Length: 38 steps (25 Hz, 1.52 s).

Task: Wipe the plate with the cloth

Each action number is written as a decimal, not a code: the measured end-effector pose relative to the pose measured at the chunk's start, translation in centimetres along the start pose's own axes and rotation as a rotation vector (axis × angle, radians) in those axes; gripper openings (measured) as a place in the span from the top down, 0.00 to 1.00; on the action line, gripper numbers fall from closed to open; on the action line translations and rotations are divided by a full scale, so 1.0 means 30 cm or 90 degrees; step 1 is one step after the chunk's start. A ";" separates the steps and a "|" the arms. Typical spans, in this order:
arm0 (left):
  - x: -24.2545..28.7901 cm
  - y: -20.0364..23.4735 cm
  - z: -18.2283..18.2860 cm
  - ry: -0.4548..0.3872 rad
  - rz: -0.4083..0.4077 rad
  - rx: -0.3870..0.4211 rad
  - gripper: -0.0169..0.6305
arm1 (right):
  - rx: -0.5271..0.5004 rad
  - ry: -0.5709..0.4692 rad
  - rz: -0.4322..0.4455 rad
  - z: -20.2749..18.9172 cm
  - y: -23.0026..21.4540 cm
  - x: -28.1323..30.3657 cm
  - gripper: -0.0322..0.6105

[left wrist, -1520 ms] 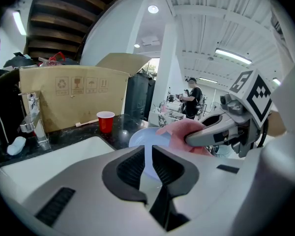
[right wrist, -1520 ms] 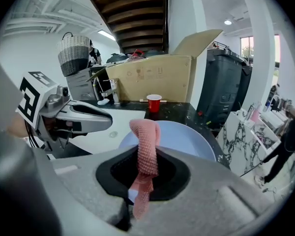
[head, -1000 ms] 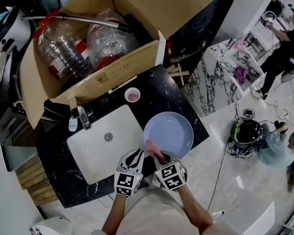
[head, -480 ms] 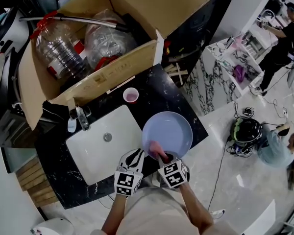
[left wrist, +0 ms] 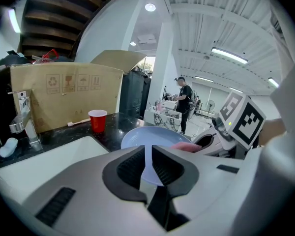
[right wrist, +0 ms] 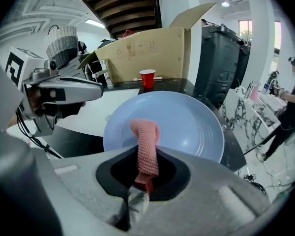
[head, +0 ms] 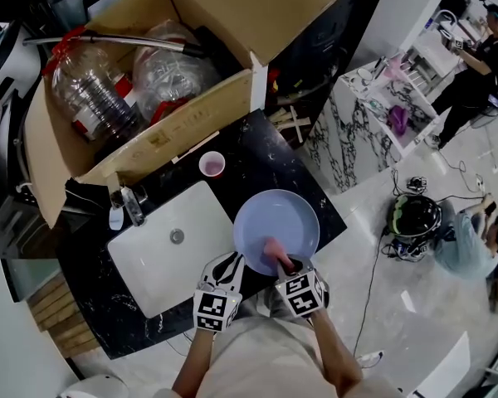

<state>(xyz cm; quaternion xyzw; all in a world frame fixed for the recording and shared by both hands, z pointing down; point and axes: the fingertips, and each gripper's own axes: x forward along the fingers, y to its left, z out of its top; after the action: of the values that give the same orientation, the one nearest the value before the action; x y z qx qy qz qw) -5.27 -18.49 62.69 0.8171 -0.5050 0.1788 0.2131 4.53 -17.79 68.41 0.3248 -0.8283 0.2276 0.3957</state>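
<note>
Pink cloth (head: 271, 246) slid right along near side of plate (head: 275, 214): one second ago at plate's left near rim, now about midway along near edge. Right gripper (head: 282, 264), clamped on cloth, moved right with it. Its marker cube now stands further from left gripper (head: 231, 262). Red cup (head: 212, 165) and cardboard box (head: 187, 110) sit slightly further left in head view. Probably head camera shifting, not objects moving.

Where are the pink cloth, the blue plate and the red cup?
pink cloth (right wrist: 147, 150), right gripper view, on its knobbly middle.
blue plate (head: 274, 214), head view, on its bare centre.
red cup (left wrist: 97, 122), left gripper view, on its side wall.
</note>
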 end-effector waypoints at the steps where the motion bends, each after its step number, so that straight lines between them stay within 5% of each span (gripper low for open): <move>1: 0.003 -0.004 0.001 0.000 -0.002 0.000 0.91 | 0.001 0.000 -0.004 -0.001 -0.009 -0.005 0.90; 27: 0.023 -0.049 0.021 -0.002 -0.014 0.013 0.91 | -0.011 -0.003 -0.132 -0.030 -0.263 -0.121 0.90; 38: 0.033 -0.075 0.062 -0.012 -0.019 0.031 0.91 | -0.008 -0.070 -0.145 0.041 -0.298 -0.221 0.90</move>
<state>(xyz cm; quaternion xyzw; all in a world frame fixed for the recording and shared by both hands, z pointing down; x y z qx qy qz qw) -2.67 -19.30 61.25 0.8310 -0.4902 0.1802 0.1914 13.48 -22.33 63.44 0.4264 -0.8077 0.1581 0.3752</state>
